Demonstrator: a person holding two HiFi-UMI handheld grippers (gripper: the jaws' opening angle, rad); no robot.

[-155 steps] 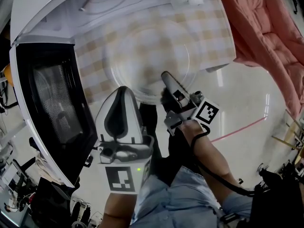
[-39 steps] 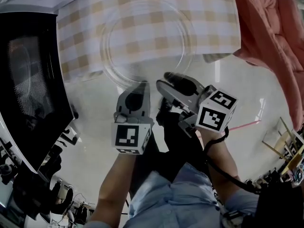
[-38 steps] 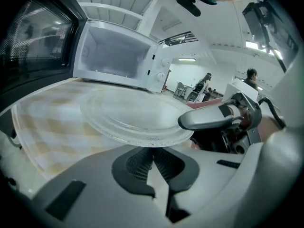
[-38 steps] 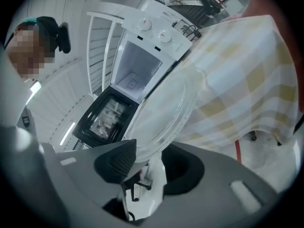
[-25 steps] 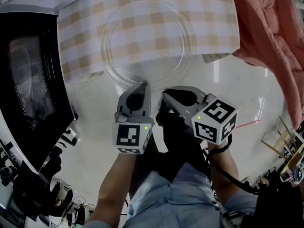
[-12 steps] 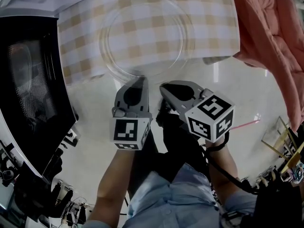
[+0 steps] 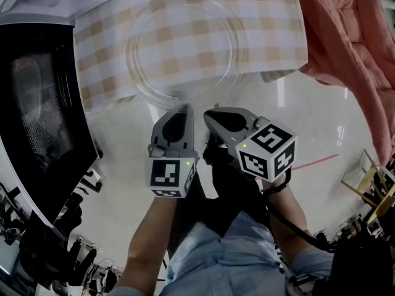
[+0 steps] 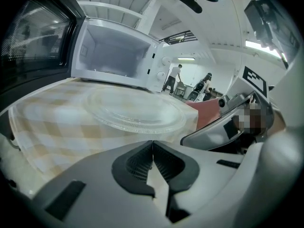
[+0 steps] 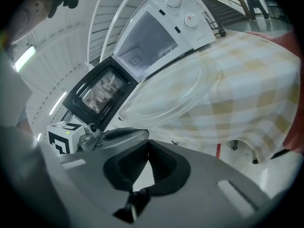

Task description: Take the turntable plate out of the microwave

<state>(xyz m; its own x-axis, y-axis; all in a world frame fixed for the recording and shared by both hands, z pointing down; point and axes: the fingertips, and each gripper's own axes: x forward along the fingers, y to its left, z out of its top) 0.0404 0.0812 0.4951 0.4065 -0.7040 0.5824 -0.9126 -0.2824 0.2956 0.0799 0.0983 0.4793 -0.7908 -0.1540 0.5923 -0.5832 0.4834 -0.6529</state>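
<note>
The clear glass turntable plate point(image 7: 185, 42) lies flat on the checked tablecloth point(image 7: 274, 17), outside the white microwave point(image 8: 114, 56), and nothing holds it. Both grippers hang side by side just off the table's near edge, apart from the plate. My left gripper point(image 7: 182, 110) is shut and empty; its own view shows the tips point(image 8: 152, 144) meeting below the plate point(image 8: 135, 110). My right gripper point(image 7: 208, 113) has just been closing, and its jaws now meet at the tips point(image 9: 148, 144) with nothing between them. The plate point(image 9: 171, 96) lies ahead of it.
The microwave's black door point(image 7: 43, 110) stands open at the left, and its cavity point(image 9: 149, 34) looks empty. A pink padded seat point(image 7: 349, 36) sits to the right of the table. Shiny floor point(image 7: 308, 128) lies below the grippers. People stand far off point(image 8: 173, 77).
The right gripper's jaws have come together and its marker cube has turned a little. Both grippers stay near the table's edge, and the plate has not moved.
</note>
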